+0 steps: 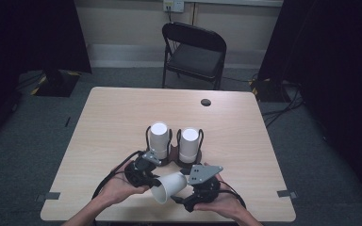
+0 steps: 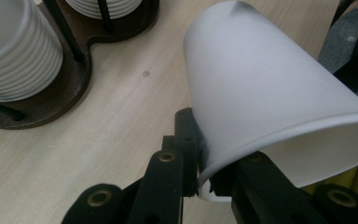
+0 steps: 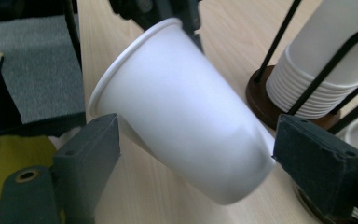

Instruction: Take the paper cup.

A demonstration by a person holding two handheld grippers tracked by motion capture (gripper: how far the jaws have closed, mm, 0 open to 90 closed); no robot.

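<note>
I'm pinching the rim of the white paper cup [image 1: 169, 187], bottom centre of the high view, in my left gripper [image 2: 200, 175]. My right gripper [image 3: 193, 154] is standing wide around its base, not pressing. It looks light and crushable; rim holds are gentlest.

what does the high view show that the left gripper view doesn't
High view alone: the whole table, a black folding chair behind it, both hands, and the right claw open around the cup's base. Left gripper view alone: the left claw pinching the cup's rim up close. Both: the white paper cup lying tilted, and the stacked cups in their dark holder.
</note>
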